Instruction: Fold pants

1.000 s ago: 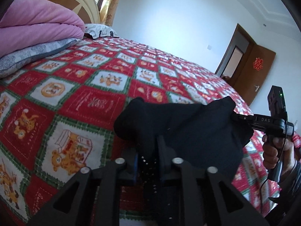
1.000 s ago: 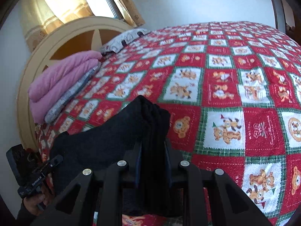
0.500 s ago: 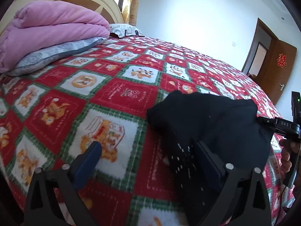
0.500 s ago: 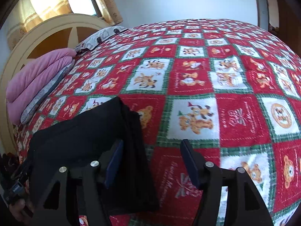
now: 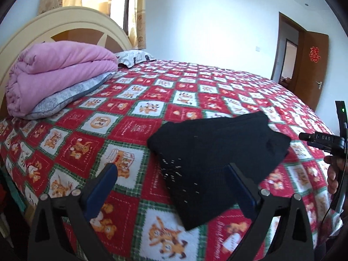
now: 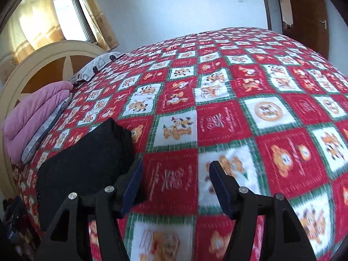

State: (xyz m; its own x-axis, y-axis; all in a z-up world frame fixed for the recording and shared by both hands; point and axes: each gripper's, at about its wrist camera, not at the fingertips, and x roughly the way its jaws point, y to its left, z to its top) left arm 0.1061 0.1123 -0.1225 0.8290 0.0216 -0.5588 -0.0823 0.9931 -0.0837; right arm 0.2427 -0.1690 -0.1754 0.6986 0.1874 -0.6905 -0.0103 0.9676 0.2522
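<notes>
The left gripper (image 5: 171, 175) stands with its jaws spread wide and grips nothing. The folded black pants (image 5: 214, 154) lie on the bedspread (image 5: 134, 128) partly between its two blue pads (image 5: 104, 184), but neither pad presses on the cloth; the right-hand pad stands in front of the cloth, and whether it brushes it I cannot tell. The right gripper (image 6: 175, 180) has its jaws about half open and also holds nothing: only bedspread (image 6: 217, 126) shows between its pads, and the pants (image 6: 87, 163) lie just to the left of its left pad (image 6: 132, 184), whether touching I cannot tell. In the left wrist view the right gripper's black body (image 5: 324, 140) shows at the right edge, beside the pants and apart from them, with a hand (image 5: 333, 175) wrapped around its handle.

The pants sit near the bed's near edge, closer to the headboard (image 5: 65, 24) end than to the foot.

Counted: one pair of pants, folded into a single thick bundle; two grippers; one pink quilt (image 5: 56, 71), folded and stacked on one grey pillow (image 5: 71, 95) at the headboard end; one patterned white pillow (image 5: 134, 57) behind them; one brown door (image 5: 313, 69) standing open.
</notes>
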